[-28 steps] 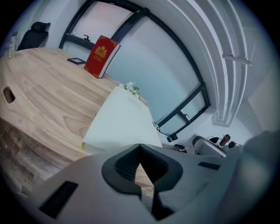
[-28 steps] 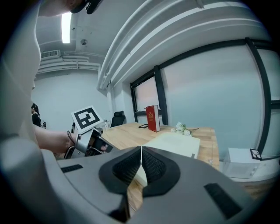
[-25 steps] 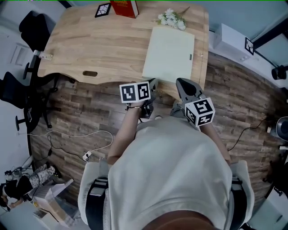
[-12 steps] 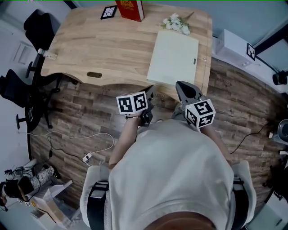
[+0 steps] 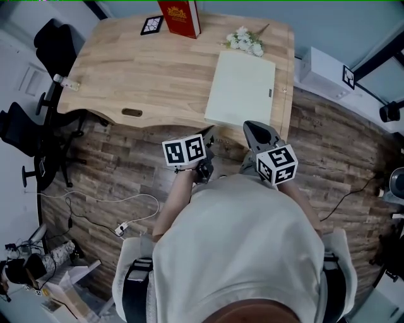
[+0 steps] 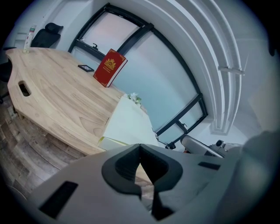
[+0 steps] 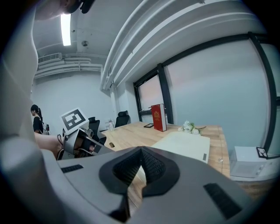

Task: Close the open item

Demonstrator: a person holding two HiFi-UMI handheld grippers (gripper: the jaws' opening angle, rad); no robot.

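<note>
Off the bench (image 5: 126,69) edge, held left gripper (image 6: 140,146) and right gripper (image 7: 141,151) clenched, empty; judged case (image 5: 241,88), flat on bench's right end near flowers (image 5: 243,39), already shut, closing seemingly done.

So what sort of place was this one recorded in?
Most likely an office or meeting room: a large wooden table, black office chairs beside it, and frosted glass walls in dark frames behind the table.

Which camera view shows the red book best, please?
The left gripper view: the red book shows its whole front cover, largest. The right gripper view shows the book smaller; the head view sees the book from above, foreshortened at the top edge.
</note>
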